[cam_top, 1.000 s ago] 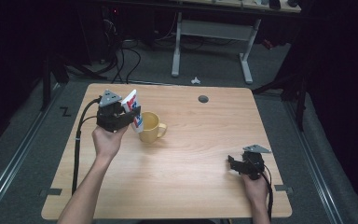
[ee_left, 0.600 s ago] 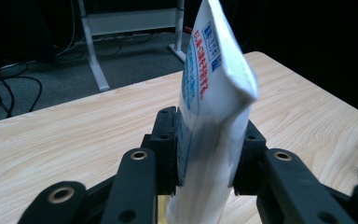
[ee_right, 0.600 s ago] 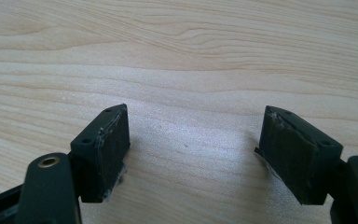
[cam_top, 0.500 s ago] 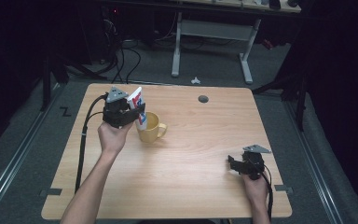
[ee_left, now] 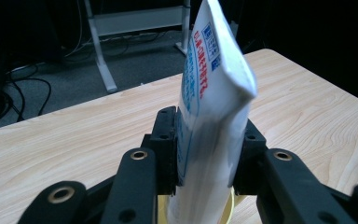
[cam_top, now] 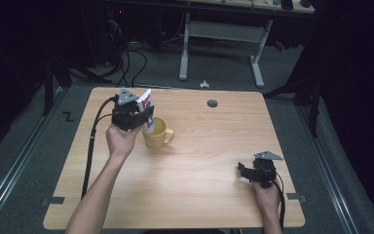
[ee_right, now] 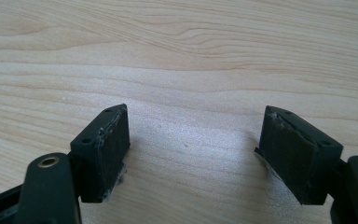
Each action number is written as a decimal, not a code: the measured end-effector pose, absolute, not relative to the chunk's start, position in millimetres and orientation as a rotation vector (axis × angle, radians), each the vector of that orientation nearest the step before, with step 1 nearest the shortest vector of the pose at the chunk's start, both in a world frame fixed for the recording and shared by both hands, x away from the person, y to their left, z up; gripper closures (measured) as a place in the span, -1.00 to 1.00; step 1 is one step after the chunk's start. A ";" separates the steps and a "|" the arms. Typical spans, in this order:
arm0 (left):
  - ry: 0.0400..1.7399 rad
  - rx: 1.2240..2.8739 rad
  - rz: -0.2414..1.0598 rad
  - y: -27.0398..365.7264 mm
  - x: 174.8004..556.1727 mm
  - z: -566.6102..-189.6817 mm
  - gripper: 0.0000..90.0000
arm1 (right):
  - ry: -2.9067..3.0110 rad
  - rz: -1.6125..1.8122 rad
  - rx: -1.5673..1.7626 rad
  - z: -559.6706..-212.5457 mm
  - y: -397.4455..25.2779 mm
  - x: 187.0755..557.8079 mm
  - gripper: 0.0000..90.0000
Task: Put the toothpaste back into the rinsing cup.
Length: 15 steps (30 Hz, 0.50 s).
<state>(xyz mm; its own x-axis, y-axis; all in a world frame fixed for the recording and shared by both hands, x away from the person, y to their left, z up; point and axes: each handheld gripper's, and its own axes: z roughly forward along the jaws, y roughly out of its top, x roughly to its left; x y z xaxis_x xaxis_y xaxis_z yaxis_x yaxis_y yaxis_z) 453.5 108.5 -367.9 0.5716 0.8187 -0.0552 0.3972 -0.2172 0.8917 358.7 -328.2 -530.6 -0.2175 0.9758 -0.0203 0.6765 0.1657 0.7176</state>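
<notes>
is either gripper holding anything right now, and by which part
The left gripper is shut on the white tube, clamped across its lower body above the yellow mug. The right gripper is open and holds nothing.

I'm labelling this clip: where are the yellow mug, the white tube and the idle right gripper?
yellow mug (cam_top: pixel 158 138), high view, its outer wall.
white tube (ee_left: pixel 213 100), left gripper view, its printed side.
right gripper (ee_right: pixel 193 156), right gripper view, midway between its open fingers.
</notes>
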 end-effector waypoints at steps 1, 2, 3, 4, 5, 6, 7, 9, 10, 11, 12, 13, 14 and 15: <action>0.996 1.833 0.543 106.2 455.8 -368.8 0.50 | 1.961 0.812 1.561 -530.6 -328.1 358.6 -0.46; 0.996 1.833 0.543 106.2 455.8 -368.8 0.50 | 1.961 0.812 1.561 -530.6 -328.1 358.6 -0.46; 0.997 1.833 0.540 104.2 458.1 -370.0 0.50 | 1.961 0.811 1.561 -530.6 -328.1 358.6 -0.46; 0.997 1.833 0.540 104.2 458.1 -370.0 0.50 | 1.961 0.811 1.561 -530.6 -328.1 358.6 -0.46; 0.997 1.834 0.540 103.5 459.4 -370.7 0.50 | 1.961 0.811 1.561 -530.6 -328.1 358.6 -0.46; 1.001 1.833 0.540 102.4 460.8 -371.7 0.50 | 1.961 0.811 1.560 -530.6 -328.2 358.6 -0.46; 1.001 1.833 0.540 101.8 461.8 -372.3 0.50 | 1.960 0.813 1.561 -530.7 -328.1 358.6 -0.46; 1.007 1.836 0.540 100.6 464.1 -373.9 0.50 | 1.961 0.811 1.562 -530.6 -328.1 358.6 -0.46; 1.011 1.838 0.537 99.9 466.0 -375.4 0.50 | 1.962 0.812 1.559 -530.6 -328.2 358.7 -0.46; 1.014 1.836 0.536 99.7 466.7 -376.1 0.50 | 1.961 0.811 1.560 -530.6 -328.2 358.6 -0.46; 1.014 1.836 0.536 99.7 466.7 -376.1 0.50 | 1.961 0.812 1.561 -530.6 -328.1 358.6 -0.46; 1.018 1.837 0.537 99.3 468.1 -377.1 0.50 | 1.960 0.813 1.561 -530.7 -328.1 358.6 -0.46; 1.018 1.837 0.537 99.3 468.1 -377.1 0.50 | 1.961 0.812 1.560 -530.6 -328.1 358.6 -0.46; 1.019 1.838 0.537 99.1 468.8 -377.6 0.50 | 1.961 0.811 1.562 -530.6 -328.1 358.6 -0.46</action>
<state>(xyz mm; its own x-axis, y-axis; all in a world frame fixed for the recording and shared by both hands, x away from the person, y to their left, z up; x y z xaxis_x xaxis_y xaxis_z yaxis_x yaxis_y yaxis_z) 468.8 99.1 -377.6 0.5593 0.8267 -0.0603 0.4176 -0.2182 0.8820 358.6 -328.1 -530.6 -0.2156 0.9763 -0.0191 0.6773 0.1636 0.7173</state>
